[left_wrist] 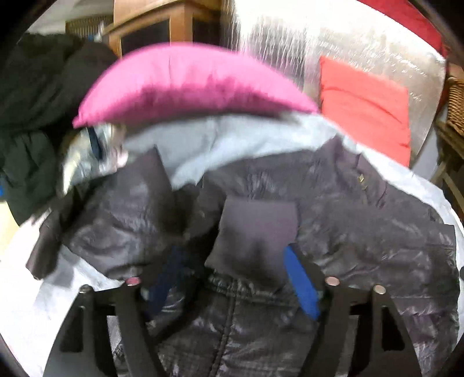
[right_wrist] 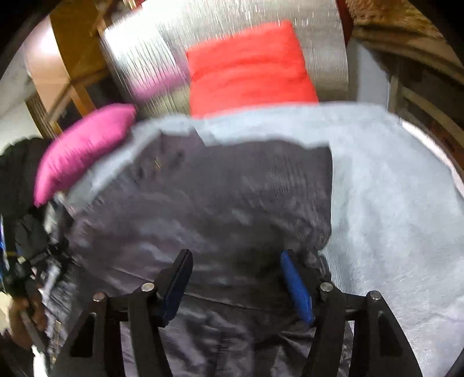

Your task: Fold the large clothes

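Observation:
A dark grey quilted puffer jacket [left_wrist: 333, 232] lies spread on a light blue sheet [left_wrist: 220, 145]. It also fills the middle of the right wrist view [right_wrist: 208, 203], on the same sheet [right_wrist: 391, 217]. My left gripper [left_wrist: 232, 261] is open, its blue-padded fingers [left_wrist: 301, 284] standing wide apart over the jacket near a folded cuff. My right gripper [right_wrist: 235, 278] is open too, its fingers [right_wrist: 295, 287] wide apart just above the jacket's fabric. Neither holds anything. Both views are motion-blurred.
A magenta cushion [left_wrist: 185, 87] and a red cushion [left_wrist: 365, 107] lie beyond the jacket against a silver foil backing [left_wrist: 377, 43]. Black clothes [left_wrist: 37, 110] are piled at the left. Wooden furniture [left_wrist: 162, 26] stands behind. The other gripper and a hand [right_wrist: 26, 290] show at the left.

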{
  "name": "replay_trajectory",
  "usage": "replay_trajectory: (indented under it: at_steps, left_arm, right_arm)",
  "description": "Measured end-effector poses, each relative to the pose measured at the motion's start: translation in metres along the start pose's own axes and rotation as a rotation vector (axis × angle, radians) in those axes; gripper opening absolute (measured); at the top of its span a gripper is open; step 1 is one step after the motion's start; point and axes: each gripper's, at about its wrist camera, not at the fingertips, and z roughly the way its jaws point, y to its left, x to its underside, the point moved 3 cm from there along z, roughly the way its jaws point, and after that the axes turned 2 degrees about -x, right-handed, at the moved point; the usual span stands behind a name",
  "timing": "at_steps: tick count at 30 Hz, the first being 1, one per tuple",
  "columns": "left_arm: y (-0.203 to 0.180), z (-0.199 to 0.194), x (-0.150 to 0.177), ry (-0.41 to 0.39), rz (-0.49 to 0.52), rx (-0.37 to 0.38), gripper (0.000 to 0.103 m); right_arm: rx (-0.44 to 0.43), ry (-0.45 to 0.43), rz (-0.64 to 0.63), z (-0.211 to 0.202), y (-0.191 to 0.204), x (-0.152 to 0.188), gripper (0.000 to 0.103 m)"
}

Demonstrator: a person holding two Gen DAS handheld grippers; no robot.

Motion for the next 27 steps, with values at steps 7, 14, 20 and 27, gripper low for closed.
replay_trajectory:
  at_steps: [7,14,20,27]
  left_arm:
    - [-0.044,0.061,0.035,0.160,0.241,-0.043,0.080]
    - [-0.010,0.053,0.018,0.201,0.094,0.054,0.088]
    - [0.081,0.003,0.007,0.085,-0.126,0.174,0.088]
    - [0.234,-0.011,0.025,0.074,-0.411,0.010,0.088]
  right_arm:
    - [0.072,0.131,-0.045,0.055,-0.012,0.027,0.077]
    - [0.123,0.108,-0.048,0.050,-0.001,0.023,0.078]
    - [0.020,-0.009,-0.072,0.000,0.038,0.043,0.079]
    - [0.024,0.091,-0.176,0.024,0.064,0.090,0.079]
